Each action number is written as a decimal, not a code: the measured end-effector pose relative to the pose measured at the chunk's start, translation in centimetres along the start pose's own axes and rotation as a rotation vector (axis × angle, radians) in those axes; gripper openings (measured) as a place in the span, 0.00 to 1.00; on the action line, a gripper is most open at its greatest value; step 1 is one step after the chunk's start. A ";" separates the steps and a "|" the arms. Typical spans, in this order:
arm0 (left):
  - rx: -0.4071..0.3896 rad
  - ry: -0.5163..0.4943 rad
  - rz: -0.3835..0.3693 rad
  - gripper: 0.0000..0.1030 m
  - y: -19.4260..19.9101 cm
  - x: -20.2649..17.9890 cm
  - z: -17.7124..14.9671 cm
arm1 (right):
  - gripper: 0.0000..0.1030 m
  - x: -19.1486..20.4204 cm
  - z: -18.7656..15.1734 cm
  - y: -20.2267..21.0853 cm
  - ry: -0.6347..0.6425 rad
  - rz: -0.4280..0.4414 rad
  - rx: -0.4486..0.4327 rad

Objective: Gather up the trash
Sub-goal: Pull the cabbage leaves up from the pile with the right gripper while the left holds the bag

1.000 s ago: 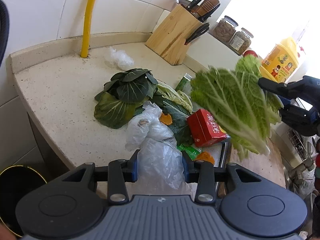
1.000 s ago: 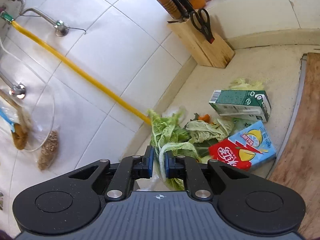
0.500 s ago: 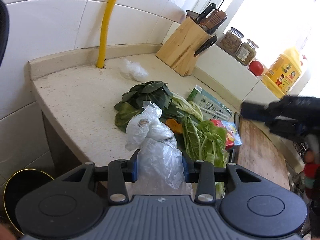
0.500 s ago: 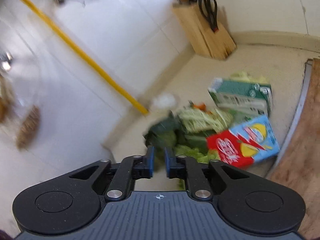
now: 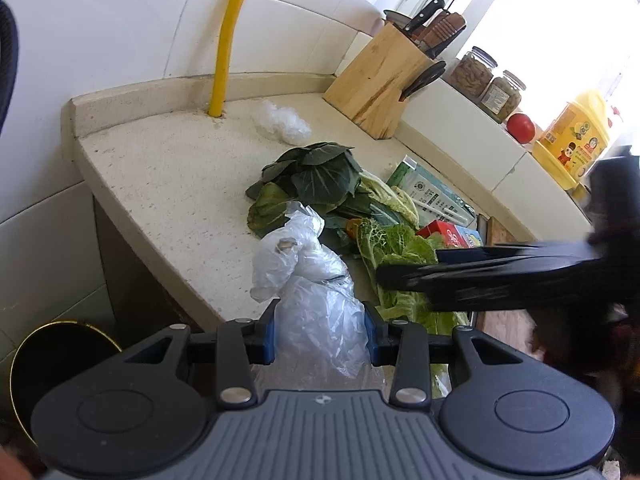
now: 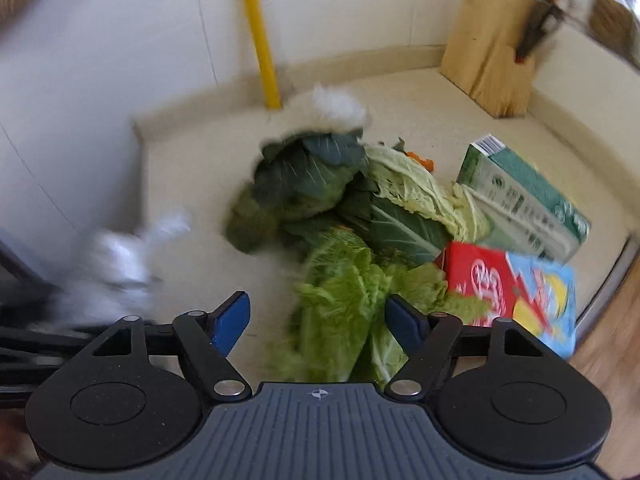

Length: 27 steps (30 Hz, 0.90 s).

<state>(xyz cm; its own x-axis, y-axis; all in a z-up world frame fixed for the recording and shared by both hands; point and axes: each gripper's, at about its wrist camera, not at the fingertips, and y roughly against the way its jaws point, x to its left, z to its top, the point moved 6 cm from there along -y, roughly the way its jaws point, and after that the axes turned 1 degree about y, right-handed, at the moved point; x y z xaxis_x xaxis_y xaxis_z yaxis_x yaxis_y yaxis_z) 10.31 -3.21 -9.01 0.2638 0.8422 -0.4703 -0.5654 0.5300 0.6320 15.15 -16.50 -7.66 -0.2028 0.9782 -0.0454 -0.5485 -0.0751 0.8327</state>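
A: In the left wrist view, what does the left gripper [image 5: 320, 330] have?

B: It is clenched on a clear plastic bag [image 5: 310, 280], which rises at lower centre, at the front edge of the counter [image 5: 168, 168]. The right gripper [image 5: 404, 276] cuts in from the right of the frame as a dark blur, over a pale cabbage leaf [image 5: 400, 242]. Behind, mid-frame, lie dark green leaves [image 5: 316, 174], a green carton [image 5: 434, 196] and a red carton [image 5: 450, 234]. A black bin [image 5: 48, 360] sits at lower left, below the counter.

A: And the right wrist view?

B: There the right gripper [image 6: 318, 320] is spread wide and grasps nothing. The cabbage leaf [image 6: 340, 300] lies between its fingers at lower centre, on the counter [image 6: 192, 168], touching the red carton [image 6: 508, 294] at right. The green carton [image 6: 524, 200] is above that, the dark leaves [image 6: 308, 176] at centre. The bag [image 6: 120, 256] is a white smear at left.

A: What could go wrong?

B: The leaf seems limp and broad, so a pinch on its frilly edge would likely tear or slip. The view is smeared with motion; closing at speed could knock the red carton or miss. The left grip holds only bunched film, which may slide out or keep the bag mouth closed for dropping scraps in.
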 end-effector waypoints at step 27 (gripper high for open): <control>-0.026 0.004 -0.018 0.35 0.5 0.5 0.9 | 0.18 -9.8 0.7 6.0 -0.604 0.352 -0.193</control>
<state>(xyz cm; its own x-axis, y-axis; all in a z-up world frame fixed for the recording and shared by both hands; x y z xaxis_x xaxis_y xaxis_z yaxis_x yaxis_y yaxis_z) 10.86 -2.40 -8.33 0.2708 0.8319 -0.4843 -0.5811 0.5424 0.6068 14.40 -26.43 -1.84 0.0588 0.8220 0.5664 -0.6781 -0.3835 0.6270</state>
